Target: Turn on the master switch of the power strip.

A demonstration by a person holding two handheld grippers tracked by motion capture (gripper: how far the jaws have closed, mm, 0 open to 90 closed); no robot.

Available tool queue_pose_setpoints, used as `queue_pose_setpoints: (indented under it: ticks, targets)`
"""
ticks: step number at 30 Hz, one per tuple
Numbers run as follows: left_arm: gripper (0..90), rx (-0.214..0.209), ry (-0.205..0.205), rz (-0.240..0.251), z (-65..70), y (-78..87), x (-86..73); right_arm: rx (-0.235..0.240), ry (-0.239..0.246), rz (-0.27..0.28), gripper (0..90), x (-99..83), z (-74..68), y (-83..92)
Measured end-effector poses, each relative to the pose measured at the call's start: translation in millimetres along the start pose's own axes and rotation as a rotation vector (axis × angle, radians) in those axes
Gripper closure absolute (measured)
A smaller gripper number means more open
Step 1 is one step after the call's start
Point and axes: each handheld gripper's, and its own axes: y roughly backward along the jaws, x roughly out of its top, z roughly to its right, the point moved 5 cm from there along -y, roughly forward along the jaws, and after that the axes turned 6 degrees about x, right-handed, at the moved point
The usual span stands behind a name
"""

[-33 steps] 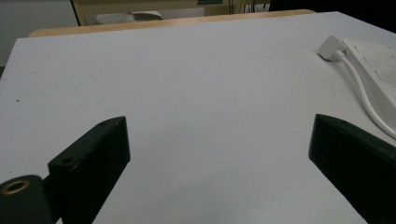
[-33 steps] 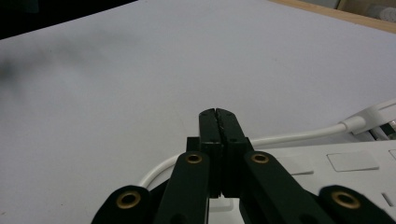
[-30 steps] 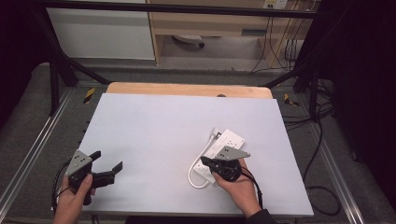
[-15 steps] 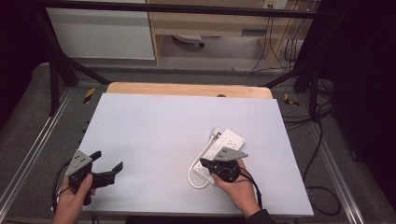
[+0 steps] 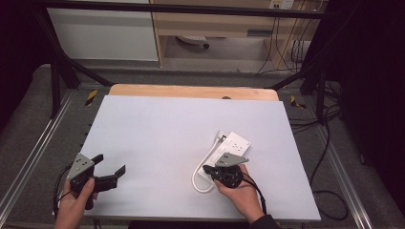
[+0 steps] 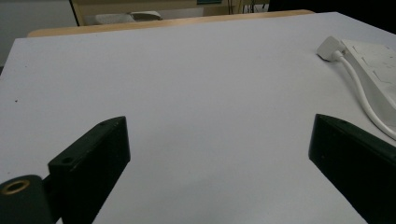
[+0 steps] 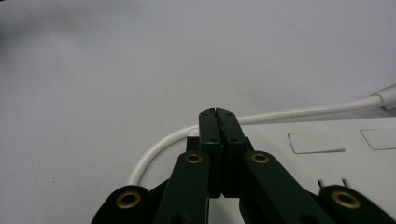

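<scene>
Nearest the person, at the near left of the white table point(image 5: 157, 133), the left gripper point(image 5: 111, 172) rests with its jaws spread wide and nothing between them, well apart from the work. In the left gripper view it looks across bare tabletop toward the far-right corner of the scene, where the plug point(image 6: 329, 47) lies. On the near right, the right gripper point(image 5: 206, 169) sits over the near end of the white power strip point(image 5: 232, 145). In the right gripper view its jaws are pressed together tip to tip, with no gap between them. The tips sit at the strip's near corner, right where the white cord point(image 7: 159, 147) leaves the body; whether they pinch anything there I cannot tell, and nothing shows between them. The strip lies flat, angled away toward the right. Its cord loops out on the near left side and runs alongside the body to the plug at the far end. If the step in hand is pressing or nudging at that corner, it probably goes best with the closed tips held square to the strip's face and pushed gently, so they do not slide off onto the cord. The idle left gripper could come across to steady the far end, since a light strip on a smooth sheet is likely to skate.
</scene>
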Motion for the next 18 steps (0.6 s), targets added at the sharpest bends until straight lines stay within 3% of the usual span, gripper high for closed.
queue_pose_setpoints:
  ticks: [18]
  targets:
    - [5.5,0.002,0.0,0.003,0.3,0.0,0.3,-0.011,0.01,-0.024,90.0,-4.3,1.6,-3.9]
